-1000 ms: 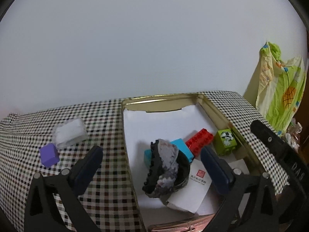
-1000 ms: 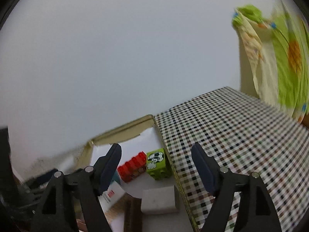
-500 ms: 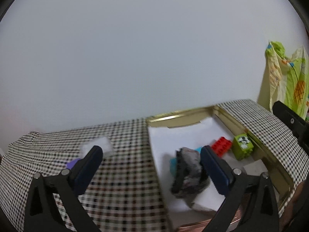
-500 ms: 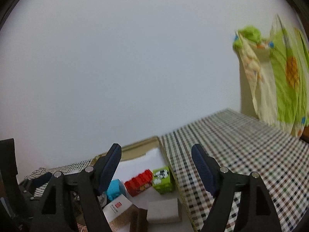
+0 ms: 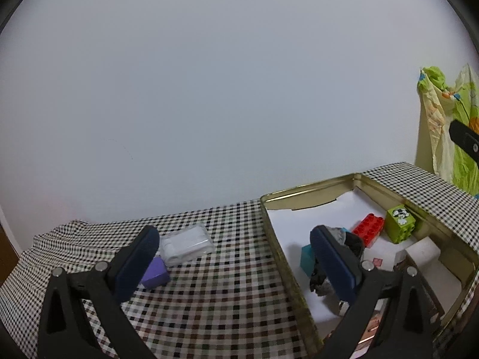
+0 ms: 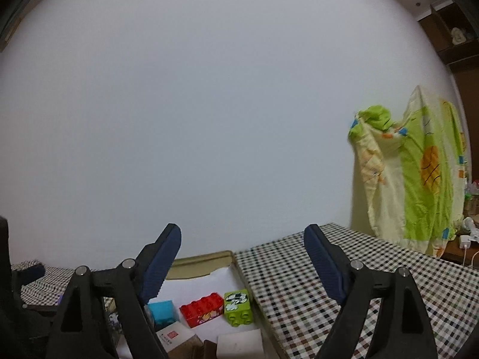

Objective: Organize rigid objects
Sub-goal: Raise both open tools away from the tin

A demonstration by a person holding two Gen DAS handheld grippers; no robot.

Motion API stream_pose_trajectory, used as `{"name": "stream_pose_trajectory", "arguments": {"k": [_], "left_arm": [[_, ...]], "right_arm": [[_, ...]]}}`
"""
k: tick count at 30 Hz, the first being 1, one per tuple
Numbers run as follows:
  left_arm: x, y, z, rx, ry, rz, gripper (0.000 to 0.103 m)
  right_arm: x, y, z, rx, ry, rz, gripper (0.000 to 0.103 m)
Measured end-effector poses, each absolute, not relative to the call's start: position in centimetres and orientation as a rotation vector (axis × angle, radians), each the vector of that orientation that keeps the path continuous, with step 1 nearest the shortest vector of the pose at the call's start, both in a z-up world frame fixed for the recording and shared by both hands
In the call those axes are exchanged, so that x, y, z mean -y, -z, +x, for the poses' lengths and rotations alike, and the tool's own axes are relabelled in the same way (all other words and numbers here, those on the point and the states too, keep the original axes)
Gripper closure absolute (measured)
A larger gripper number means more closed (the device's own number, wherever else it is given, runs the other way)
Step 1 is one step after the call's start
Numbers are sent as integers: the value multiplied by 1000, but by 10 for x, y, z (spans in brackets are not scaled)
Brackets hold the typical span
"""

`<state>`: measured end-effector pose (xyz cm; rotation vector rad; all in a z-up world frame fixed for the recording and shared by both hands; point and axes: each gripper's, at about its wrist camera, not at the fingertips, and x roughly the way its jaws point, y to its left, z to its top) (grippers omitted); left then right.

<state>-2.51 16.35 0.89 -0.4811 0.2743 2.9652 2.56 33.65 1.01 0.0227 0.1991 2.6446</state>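
A gold tin tray (image 5: 308, 193) lined with white paper holds a red brick (image 5: 367, 229), a green brick (image 5: 399, 223), a teal block (image 5: 307, 258), a grey-black rocky lump (image 5: 347, 239) and small boxes. Left of the tray, on the checked cloth, lie a purple block (image 5: 154, 273) and a clear wrapped white packet (image 5: 187, 243). My left gripper (image 5: 230, 261) is open and empty, its fingers astride the cloth and the tray's left rim. My right gripper (image 6: 241, 264) points level above the tray's far end, its jaws opening with nothing between them. The red brick (image 6: 202, 311) and green brick (image 6: 238, 306) lie below it.
A checked tablecloth (image 6: 344, 272) covers the table against a plain white wall. A yellow-green patterned cloth (image 6: 419, 179) hangs at the right, with shelves and small clutter behind it. The cloth bunches at the table's left end (image 5: 60, 239).
Both views have swung up and to the left. The purple block and packet now lie nearer the left gripper, and the tray has shifted right. The right jaws stand slightly wider.
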Motion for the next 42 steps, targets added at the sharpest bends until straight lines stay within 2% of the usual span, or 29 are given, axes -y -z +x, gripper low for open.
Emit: {"name": "stream_pose_trajectory", "arguments": {"k": [6, 12, 16, 32, 42], "left_arm": [[-159, -9, -22, -245, -2933, -472, 0], [-157, -9, -21, -234, -2914, -495, 0], [-155, -9, -22, -221, -2907, -514, 0], [-153, -7, -22, -203, -2875, -563, 0], [-153, -6, -20, -193, -2874, -557, 0]], "right_arm": [[-330, -13, 33, -160, -2606, 61, 17], [-328, -15, 47, -168, -2561, 101, 12], [-323, -16, 55, -166, -2543, 133, 2], [-314, -16, 65, -190, -2536, 141, 1], [-300, -17, 66, -137, -2547, 158, 1]]}}
